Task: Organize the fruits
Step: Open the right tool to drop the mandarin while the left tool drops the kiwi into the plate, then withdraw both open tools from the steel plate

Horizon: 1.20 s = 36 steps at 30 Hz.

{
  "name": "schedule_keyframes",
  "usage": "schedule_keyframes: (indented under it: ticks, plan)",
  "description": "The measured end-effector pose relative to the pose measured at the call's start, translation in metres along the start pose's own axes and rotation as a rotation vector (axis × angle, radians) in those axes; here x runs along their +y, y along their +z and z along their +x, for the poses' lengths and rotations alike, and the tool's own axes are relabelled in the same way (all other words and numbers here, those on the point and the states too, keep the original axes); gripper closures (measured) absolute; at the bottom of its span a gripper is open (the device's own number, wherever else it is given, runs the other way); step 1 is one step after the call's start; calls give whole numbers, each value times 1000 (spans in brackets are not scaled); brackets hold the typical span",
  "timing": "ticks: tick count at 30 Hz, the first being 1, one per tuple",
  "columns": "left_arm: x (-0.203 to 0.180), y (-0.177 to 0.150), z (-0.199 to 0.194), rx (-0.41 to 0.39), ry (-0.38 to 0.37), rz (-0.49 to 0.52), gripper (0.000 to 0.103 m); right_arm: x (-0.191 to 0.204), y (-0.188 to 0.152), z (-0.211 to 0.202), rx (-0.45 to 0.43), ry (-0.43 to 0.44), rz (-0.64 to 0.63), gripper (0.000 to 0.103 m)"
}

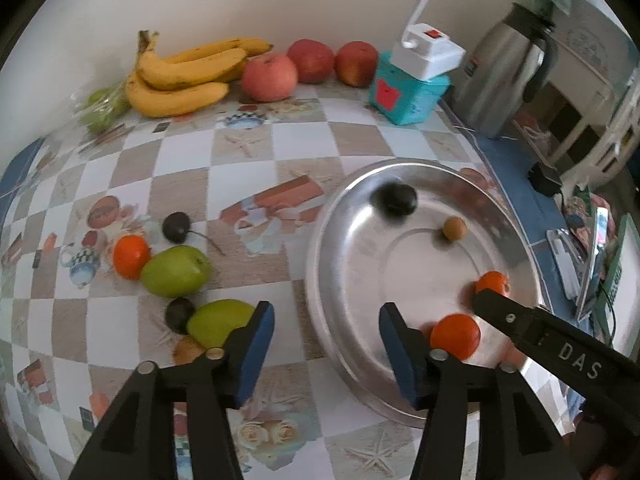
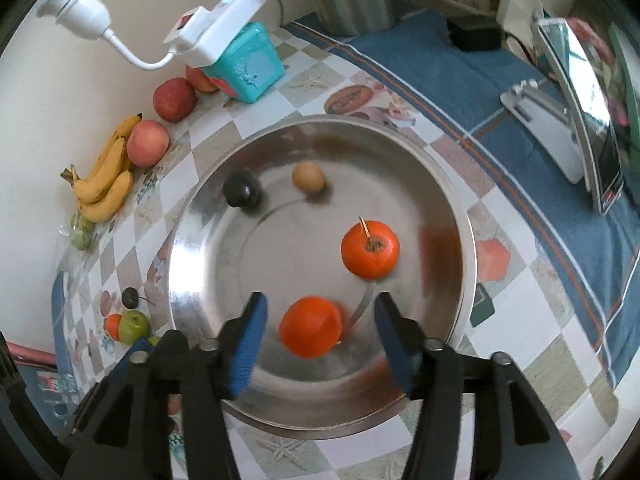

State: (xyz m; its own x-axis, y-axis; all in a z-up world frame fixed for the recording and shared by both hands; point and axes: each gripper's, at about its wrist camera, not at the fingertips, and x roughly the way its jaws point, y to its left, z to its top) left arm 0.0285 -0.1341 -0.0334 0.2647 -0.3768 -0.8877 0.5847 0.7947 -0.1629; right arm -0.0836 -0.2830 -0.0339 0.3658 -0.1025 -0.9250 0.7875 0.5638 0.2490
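A steel plate [image 2: 460, 208] holds a dark plum [image 2: 241, 192], a small tan fruit [image 2: 308, 177] and two oranges. My right gripper [image 2: 320, 300] hangs open over the near orange [image 2: 311, 332], which lies between the pads without touching them. The stemmed orange [image 2: 370, 249] sits further in. My left gripper [image 1: 326, 312] is open and empty above the plate's left rim [image 1: 320, 240]. On the cloth to its left lie two green fruits [image 1: 175, 270] [image 1: 218, 322], an orange [image 1: 130, 257] and two dark fruits [image 1: 176, 226] [image 1: 179, 314].
Along the back wall are bananas [image 1: 180, 76], three red apples [image 1: 270, 78], bagged green fruit [image 1: 102, 108] and a teal box [image 1: 406, 94] under a white power strip [image 1: 428, 54]. A steel kettle [image 1: 504, 68] and a propped phone [image 2: 592, 120] stand to the right.
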Motion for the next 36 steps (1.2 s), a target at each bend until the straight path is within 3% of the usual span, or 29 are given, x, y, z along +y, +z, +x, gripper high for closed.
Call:
schedule_keyframes:
  ticks: [6, 9, 14, 17, 36]
  plan:
    - [25, 3, -5, 9, 77, -92, 28, 5, 0, -1, -16, -37, -41, 43]
    - [44, 2, -5, 33, 142, -156, 20, 7, -1, 1, -11, -50, -59, 30]
    - [79, -3, -6, 72, 252, -248, 16, 17, -5, 1, -12, -64, -109, 28]
    - [96, -6, -8, 78, 280, -292, 2, 25, -8, 3, -6, -78, -147, 28]
    - [119, -9, -20, 65, 299, -333, 0, 70, -28, 4, -2, -76, -328, 27]
